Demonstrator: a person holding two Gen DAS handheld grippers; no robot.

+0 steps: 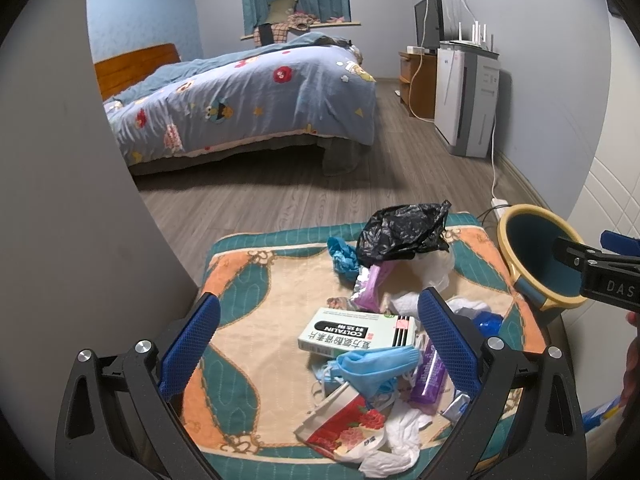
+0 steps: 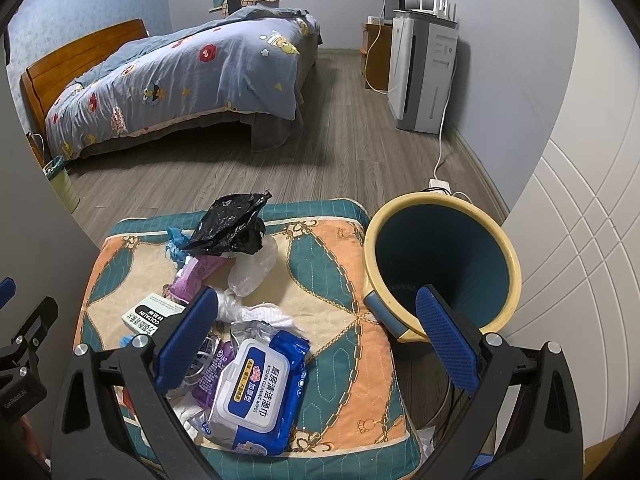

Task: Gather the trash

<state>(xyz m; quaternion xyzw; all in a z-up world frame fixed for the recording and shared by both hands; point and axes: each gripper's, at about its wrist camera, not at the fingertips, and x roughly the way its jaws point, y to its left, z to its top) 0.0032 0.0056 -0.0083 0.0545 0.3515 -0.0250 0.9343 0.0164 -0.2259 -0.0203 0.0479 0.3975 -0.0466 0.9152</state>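
Trash litters a quilted surface (image 2: 332,248) in a bedroom: a blue wet-wipes pack (image 2: 256,396), a white medicine box (image 1: 356,330), a blue face mask (image 1: 372,368), a purple wrapper (image 1: 430,376), crumpled tissue (image 2: 260,312) and, at 12 o'clock from the pile, a black plastic bag (image 1: 404,232). The left gripper (image 1: 318,346) hangs above the box and mask, jaws wide apart and empty. The right gripper (image 2: 316,354) hangs above the wipes pack, jaws equally spread, gripping nothing. A yellow-rimmed blue bin (image 2: 444,264) stands just beside the surface at 3 o'clock.
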